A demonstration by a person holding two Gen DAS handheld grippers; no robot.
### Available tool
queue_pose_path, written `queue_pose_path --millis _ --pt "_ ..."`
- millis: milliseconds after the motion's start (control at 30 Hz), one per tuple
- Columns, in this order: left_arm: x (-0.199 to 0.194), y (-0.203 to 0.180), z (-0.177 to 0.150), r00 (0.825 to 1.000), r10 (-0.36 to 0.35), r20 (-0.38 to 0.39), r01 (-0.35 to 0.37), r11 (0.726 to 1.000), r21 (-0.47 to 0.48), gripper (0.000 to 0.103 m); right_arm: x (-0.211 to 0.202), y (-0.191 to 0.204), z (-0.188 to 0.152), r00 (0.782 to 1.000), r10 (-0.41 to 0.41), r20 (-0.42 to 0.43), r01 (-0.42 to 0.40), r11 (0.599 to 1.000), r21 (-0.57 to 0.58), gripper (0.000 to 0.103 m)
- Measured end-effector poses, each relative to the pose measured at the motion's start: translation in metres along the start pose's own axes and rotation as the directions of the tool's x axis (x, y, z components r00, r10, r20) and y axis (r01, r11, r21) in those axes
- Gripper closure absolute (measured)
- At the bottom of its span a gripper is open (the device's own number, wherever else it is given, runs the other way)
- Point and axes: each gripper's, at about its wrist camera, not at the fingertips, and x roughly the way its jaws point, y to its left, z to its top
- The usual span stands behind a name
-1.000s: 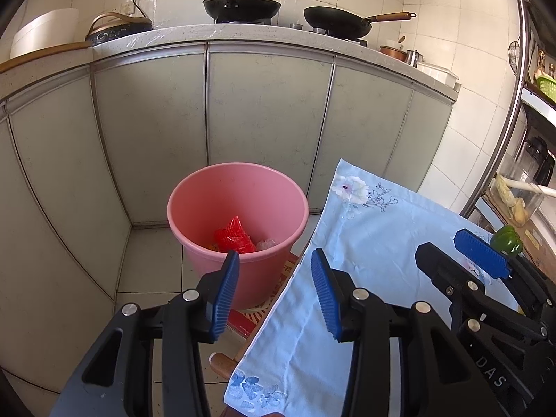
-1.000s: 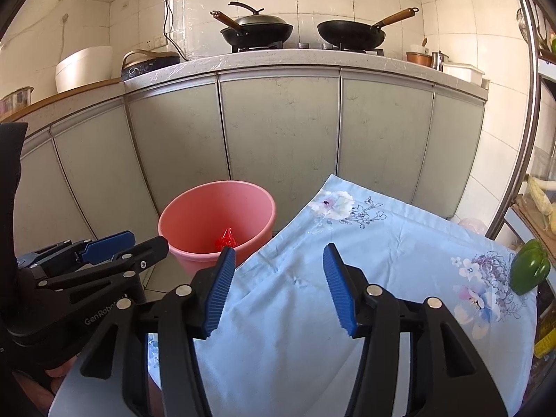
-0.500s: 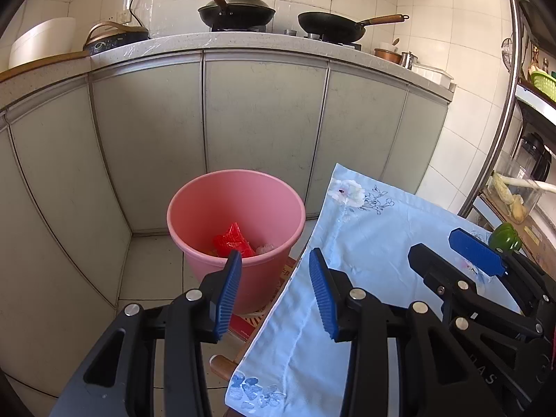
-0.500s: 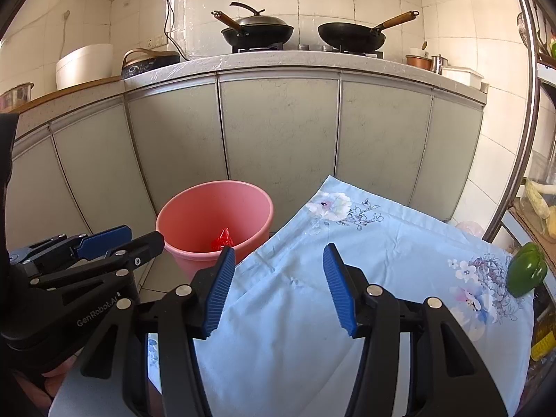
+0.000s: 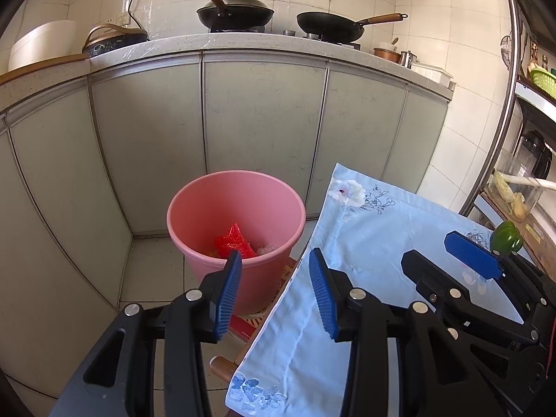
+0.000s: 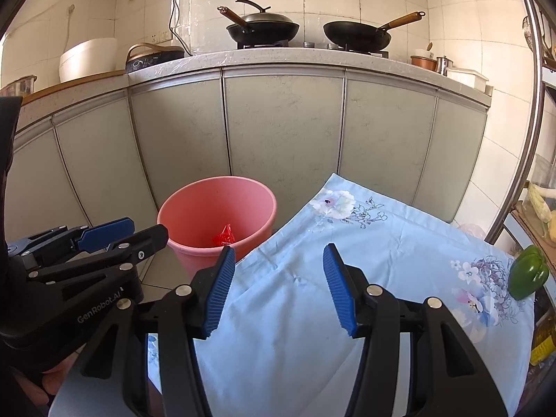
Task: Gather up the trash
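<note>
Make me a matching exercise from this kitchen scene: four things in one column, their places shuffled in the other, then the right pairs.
Things:
1. red wrapper
2. green pepper
3. lidded wok
4. pink bucket

Places:
A. on the stove
B. on the floor by the cabinets
C. inside the bucket
D. at the blue cloth's right edge

Pairs: 1-C, 2-D, 3-A, 4-B

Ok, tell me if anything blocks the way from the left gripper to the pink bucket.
Nothing visible does. The left gripper is open and empty, and the pink bucket stands on the floor just ahead of it, its mouth uncovered, with a red wrapper already inside. The blue tablecloth edge lies beside it, not across.
</note>
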Motion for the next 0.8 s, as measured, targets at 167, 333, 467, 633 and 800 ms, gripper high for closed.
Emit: queue_pose_path --millis 167,333,467,633,800 --pt "0.0011 -0.001 0.0004 1.0 -0.001 -0.004 0.001 1.0 0.003 0.063 0.0003 0.0006 0.0 1.0 0.0 -0.001 0.0 1.0 -0.006 0.05" --pt "0.0014 -0.0017 0.0 1.0 0.002 -0.005 -0.002 1.0 0.005 0.063 0.0006 0.0 -0.0011 1.0 0.001 -0.001 -0.001 1.0 -0.005 0.05" --pt "0.0016 -0.0015 0.0001 1.0 0.002 -0.005 -0.002 1.0 0.006 0.063 0.0006 -0.0004 -0.0017 1.0 0.0 0.0 0.0 1.0 -0.004 0.05" --pt "0.0017 -0.0015 -0.0004 1.0 0.003 -0.005 -0.003 1.0 0.007 0.063 0.0004 -0.0004 -0.0019 1.0 0.001 0.0 -0.001 1.0 -0.005 0.05" --pt "0.0018 -0.0016 -0.0005 1.0 0.005 -0.005 -0.005 1.0 0.007 0.063 0.0008 -0.0004 -0.0018 1.0 0.002 -0.002 -0.002 1.0 -0.005 0.05"
